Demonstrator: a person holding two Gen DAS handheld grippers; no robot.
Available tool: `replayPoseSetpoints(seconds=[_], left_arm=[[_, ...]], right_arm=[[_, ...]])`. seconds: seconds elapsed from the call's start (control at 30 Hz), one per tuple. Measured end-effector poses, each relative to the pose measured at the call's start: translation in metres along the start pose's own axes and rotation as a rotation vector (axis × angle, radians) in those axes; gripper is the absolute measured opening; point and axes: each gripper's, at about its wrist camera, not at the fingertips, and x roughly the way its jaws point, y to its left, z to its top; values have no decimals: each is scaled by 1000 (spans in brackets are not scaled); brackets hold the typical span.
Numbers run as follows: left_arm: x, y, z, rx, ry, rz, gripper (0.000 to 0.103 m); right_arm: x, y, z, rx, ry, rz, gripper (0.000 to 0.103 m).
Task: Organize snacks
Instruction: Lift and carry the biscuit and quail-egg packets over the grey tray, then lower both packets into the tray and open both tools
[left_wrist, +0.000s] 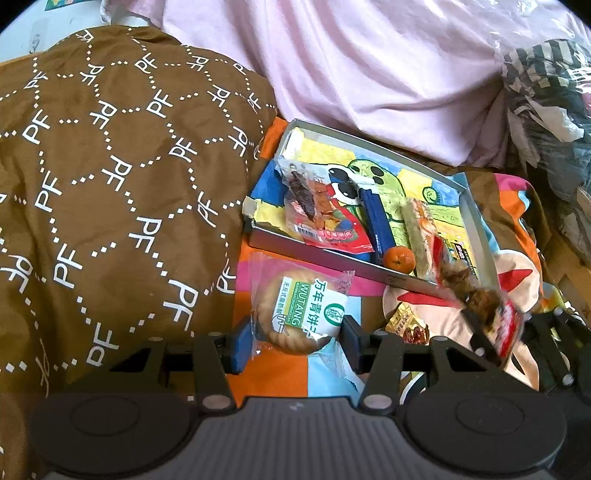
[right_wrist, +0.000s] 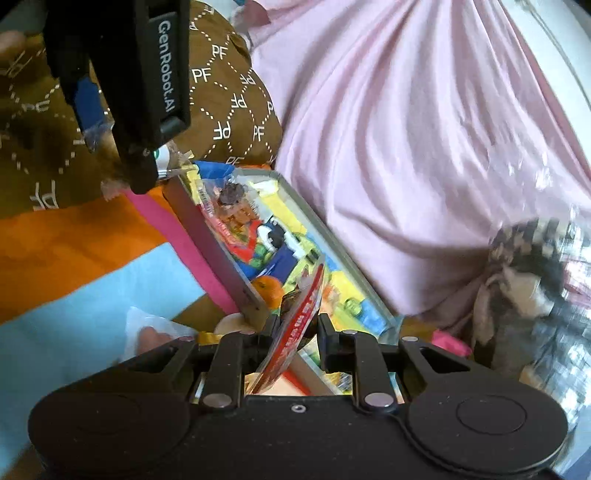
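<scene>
A shallow tray (left_wrist: 332, 259) lined with a bright drawing lies on the bed. It holds a red packet of dried snack (left_wrist: 317, 214), a blue bar (left_wrist: 375, 218), a mandarin (left_wrist: 399, 258) and a pale crisp bar (left_wrist: 419, 229). My left gripper (left_wrist: 295, 334) is shut on a round biscuit packet (left_wrist: 299, 306) just in front of the tray's near wall. My right gripper (right_wrist: 297, 326) is shut on a red snack packet (right_wrist: 306, 291), held edge-up over the tray's right corner beside the mandarin (right_wrist: 267, 288). That packet is blurred in the left wrist view.
A small yellow snack packet (left_wrist: 406, 326) lies on the colourful sheet beside the tray. A brown patterned quilt (left_wrist: 110, 184) rises on the left and pink bedding (left_wrist: 369, 74) behind the tray. Bagged clothes (left_wrist: 546, 110) are piled at the right.
</scene>
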Motion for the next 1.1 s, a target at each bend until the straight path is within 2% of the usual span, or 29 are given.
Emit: replayPoseSetpoints(seconds=[0.17, 0.27, 0.53, 0.73, 0.9, 1.1], left_arm=[[7, -5, 11, -21, -14, -13, 54], [15, -15, 22, -7, -27, -14, 54], [64, -60, 59, -3, -64, -34, 54], [108, -95, 80, 60, -57, -19, 54], [135, -108, 84, 107, -32, 24, 54], [156, -107, 82, 107, 2, 66, 54]], right_arm=[[9, -18, -10, -79, -54, -39, 22], [24, -31, -19, -68, -62, -70, 22], [79, -53, -38, 108, -35, -85, 22], [108, -63, -45, 218, -31, -64, 22], [127, -70, -46, 314, -17, -24, 22], [139, -81, -51, 429, 27, 13, 22]])
